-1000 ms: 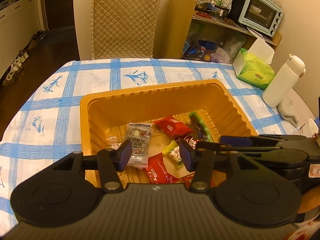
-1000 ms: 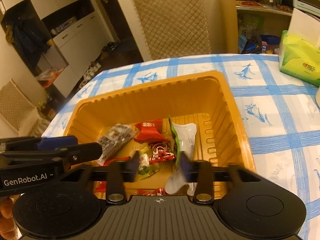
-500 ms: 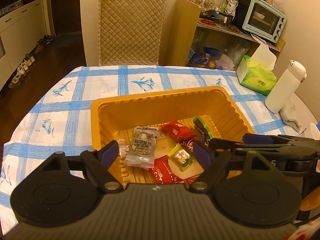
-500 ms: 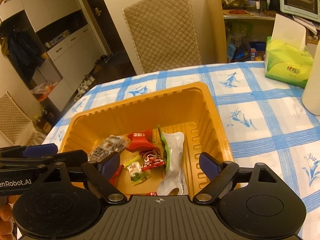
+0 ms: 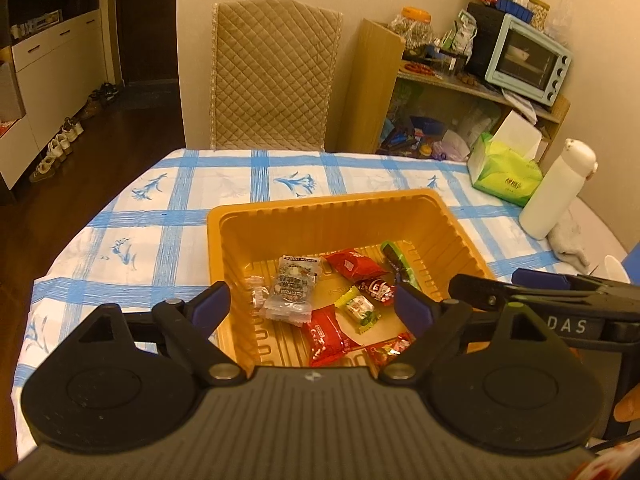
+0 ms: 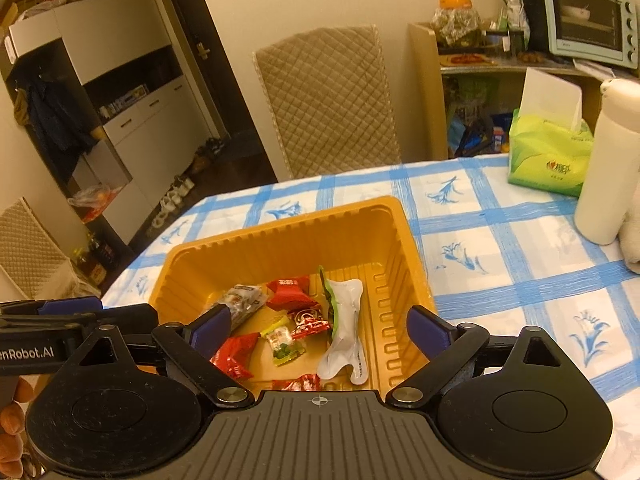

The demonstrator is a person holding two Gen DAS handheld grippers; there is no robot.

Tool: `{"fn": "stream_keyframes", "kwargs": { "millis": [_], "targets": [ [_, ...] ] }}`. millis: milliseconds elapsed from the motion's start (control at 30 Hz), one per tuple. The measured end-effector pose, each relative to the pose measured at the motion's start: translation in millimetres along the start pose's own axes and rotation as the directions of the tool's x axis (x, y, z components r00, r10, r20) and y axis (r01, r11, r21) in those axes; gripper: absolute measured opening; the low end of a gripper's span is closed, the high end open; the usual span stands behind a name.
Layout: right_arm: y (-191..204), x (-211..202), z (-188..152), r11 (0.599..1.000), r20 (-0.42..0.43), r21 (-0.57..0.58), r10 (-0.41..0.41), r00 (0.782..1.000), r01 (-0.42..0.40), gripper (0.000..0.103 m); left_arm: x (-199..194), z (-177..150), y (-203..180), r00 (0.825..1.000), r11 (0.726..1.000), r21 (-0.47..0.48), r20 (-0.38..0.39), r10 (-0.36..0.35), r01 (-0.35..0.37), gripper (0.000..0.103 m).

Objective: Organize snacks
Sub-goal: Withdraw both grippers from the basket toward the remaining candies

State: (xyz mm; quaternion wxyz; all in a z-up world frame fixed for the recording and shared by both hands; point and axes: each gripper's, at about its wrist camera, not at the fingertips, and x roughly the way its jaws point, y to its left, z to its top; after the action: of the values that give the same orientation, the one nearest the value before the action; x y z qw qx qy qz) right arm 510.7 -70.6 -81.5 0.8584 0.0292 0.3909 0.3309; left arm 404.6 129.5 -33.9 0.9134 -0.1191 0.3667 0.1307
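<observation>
Both pairs of fingers have just been opening and now stand spread wide with nothing between them: our left gripper (image 5: 310, 306) and right gripper (image 6: 318, 326) hang over the near edge of the orange tray (image 5: 312, 210). Below and ahead of them the snacks lie loose on the tray floor (none outside it that we can see). A white-and-green pouch (image 6: 344, 320) lies by the tray's right wall, long axis running away from us, nearer our right gripper.
</observation>
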Motion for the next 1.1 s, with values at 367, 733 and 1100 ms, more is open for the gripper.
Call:
{"fn": "stream_keyframes", "kwargs": {
  "millis": [367,733,1100],
  "targets": [
    [5.1,-49.8,-15.7,1.0,0.053,0.004,0.025,0.998,-0.025,0.095,-48.9,-18.0,-7.1,0.998,0.999,0.008,0.047,-0.032,0.031,0.088],
    [10.4,-101.1,-41.9,0.999,0.091,0.02,0.034,0.995,-0.036,0.095,-100.4,-48.3,-14.6,0.994,0.998,-0.01,0.086,-0.067,0.068,0.088],
    [15.5,-139.9,-74.2,0.999,0.077,0.003,0.039,0.996,-0.039,0.095,-134.3,-85.9,-21.4,0.993,0.996,0.003,0.073,-0.091,0.091,0.088]
  ]
}}
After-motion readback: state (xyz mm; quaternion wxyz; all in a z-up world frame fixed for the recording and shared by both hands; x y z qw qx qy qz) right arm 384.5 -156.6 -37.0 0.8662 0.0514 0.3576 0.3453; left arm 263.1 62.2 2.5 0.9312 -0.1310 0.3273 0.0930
